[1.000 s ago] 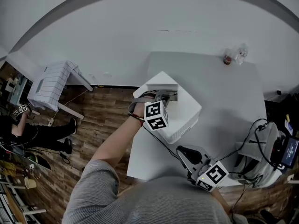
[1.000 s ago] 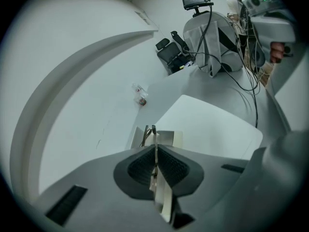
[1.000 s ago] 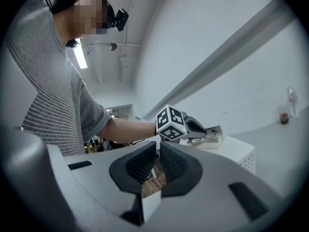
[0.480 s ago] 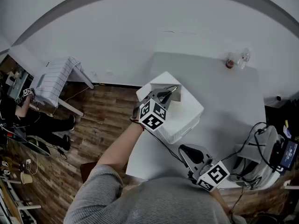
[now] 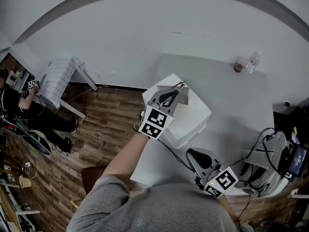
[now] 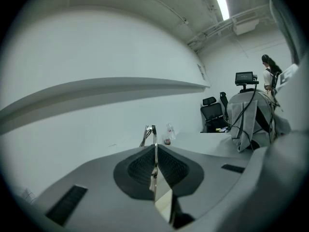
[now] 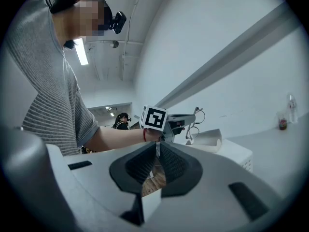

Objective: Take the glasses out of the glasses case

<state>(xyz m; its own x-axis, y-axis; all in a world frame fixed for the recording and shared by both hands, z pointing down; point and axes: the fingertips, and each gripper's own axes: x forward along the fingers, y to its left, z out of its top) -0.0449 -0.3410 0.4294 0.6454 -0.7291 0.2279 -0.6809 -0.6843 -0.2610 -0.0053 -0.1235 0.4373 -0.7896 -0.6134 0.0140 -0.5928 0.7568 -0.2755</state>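
Left gripper (image 5: pixel 176 89) hovers over the white box (image 5: pixel 193 124). Its jaws are almost closed and pinch the glasses (image 7: pixel 197 122) by a thin frame part (lenses hang free past the tips), so the glasses are held clear above the case (image 7: pixel 208 139). The case sits open on top of the box, just under the glasses. Right gripper (image 5: pixel 193 154) sits at the table (image 5: pixel 231 100) on the near side of the box, jaws together and holding nothing, probably parked out of the way. Removal looks nearly done; set-down remains.

A lab-like office, shown by swivel chair (image 6: pixel 213 111), monitor (image 6: pixel 244 76) and ceiling strip light (image 6: pixel 221 1).
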